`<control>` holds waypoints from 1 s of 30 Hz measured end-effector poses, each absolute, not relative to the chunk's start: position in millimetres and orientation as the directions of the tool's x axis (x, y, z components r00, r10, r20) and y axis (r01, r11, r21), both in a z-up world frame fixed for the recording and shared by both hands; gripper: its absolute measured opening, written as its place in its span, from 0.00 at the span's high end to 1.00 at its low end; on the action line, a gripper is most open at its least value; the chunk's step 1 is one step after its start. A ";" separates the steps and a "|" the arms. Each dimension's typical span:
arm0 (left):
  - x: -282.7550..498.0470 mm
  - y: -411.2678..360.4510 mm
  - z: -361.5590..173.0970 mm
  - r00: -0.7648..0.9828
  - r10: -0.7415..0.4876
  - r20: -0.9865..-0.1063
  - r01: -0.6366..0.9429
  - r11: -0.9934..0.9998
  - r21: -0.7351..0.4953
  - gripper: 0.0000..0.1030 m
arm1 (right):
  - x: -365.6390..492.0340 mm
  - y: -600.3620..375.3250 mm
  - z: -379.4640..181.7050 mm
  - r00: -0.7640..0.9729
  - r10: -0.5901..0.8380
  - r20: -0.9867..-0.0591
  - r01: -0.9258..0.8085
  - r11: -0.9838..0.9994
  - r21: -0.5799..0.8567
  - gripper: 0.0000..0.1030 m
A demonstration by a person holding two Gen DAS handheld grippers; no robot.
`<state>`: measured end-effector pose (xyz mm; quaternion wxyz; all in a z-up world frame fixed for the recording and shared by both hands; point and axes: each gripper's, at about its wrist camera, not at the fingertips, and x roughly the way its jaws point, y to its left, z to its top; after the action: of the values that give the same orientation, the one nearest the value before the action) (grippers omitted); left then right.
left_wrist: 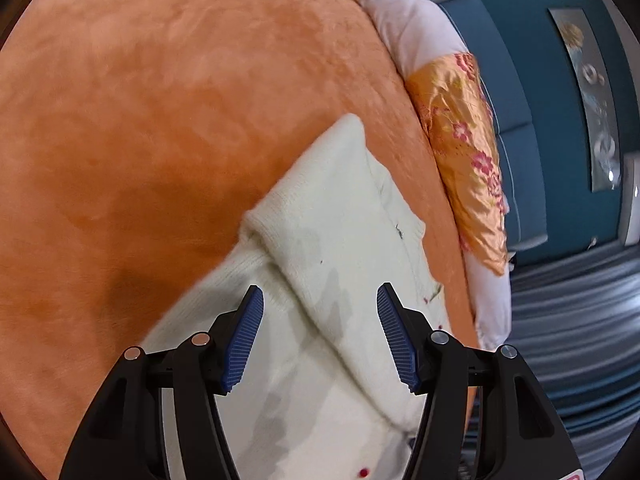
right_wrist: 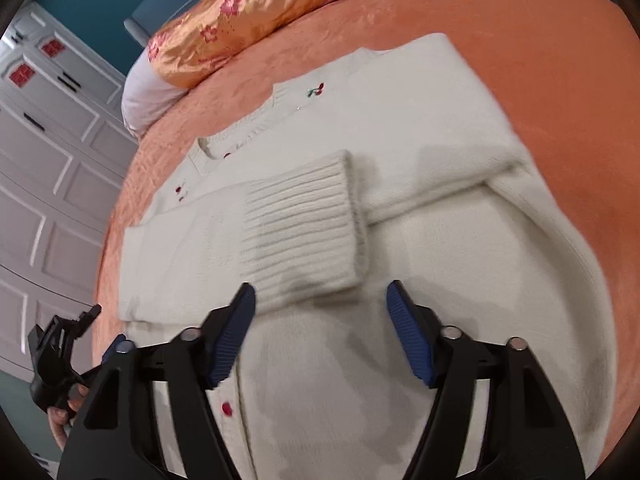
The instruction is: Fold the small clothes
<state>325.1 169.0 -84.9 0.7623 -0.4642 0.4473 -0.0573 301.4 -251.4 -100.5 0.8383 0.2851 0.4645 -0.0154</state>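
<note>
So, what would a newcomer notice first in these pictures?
First the cream sweater, spread on the orange bedcover, with one ribbed cuff folded across its middle. Next, the right gripper above it, blue fingers apart and empty. At the bed's far edge lies a shiny orange floral pillow.

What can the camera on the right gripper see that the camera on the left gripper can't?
Only the right view shows the ribbed cuff folded across the sweater, the cherry embroidery, the white wardrobe, and the left gripper itself at the bed's edge. Only the left view shows the framed picture on the blue wall. Both show the cream sweater, the orange bedspread, the flowered pillow and open fingers.
</note>
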 end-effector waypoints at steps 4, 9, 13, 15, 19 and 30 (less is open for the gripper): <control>344.8 164.8 -82.2 0.589 -0.481 -0.649 -0.309 0.609 -0.731 0.84 | 322.3 -233.7 -67.1 0.608 0.195 -0.770 0.184 0.908 0.375 0.94; 347.5 158.7 -27.3 0.724 -0.402 -0.560 -0.173 0.681 -0.712 0.94 | 325.9 -229.5 45.7 0.841 0.189 -0.507 -0.010 0.942 0.335 0.96; 344.2 132.0 -3.0 0.789 -0.376 -0.485 -0.056 0.743 -0.667 0.94 | 315.8 -251.0 75.7 0.929 0.171 -0.327 -0.058 0.943 0.328 0.96; 352.9 105.2 -23.5 0.754 -0.343 -0.560 -0.046 0.823 -0.566 0.94 | 331.4 -268.6 37.1 0.891 0.111 -0.440 0.042 0.945 0.325 0.96; 365.3 83.0 -93.4 0.622 -0.325 -0.712 -0.110 0.865 -0.490 0.94 | 352.7 -300.3 -87.6 0.683 0.092 -0.725 0.255 0.900 0.354 0.96; 347.2 107.0 -91.2 0.680 -0.373 -0.630 0.001 0.861 -0.509 0.87 | 338.9 -313.2 -101.7 0.675 0.166 -0.719 0.210 0.891 0.402 0.89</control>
<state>347.2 107.0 -91.2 0.8843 -0.2414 0.3854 -0.1060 338.9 -313.2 -101.7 0.8849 0.2328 0.4032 -0.0124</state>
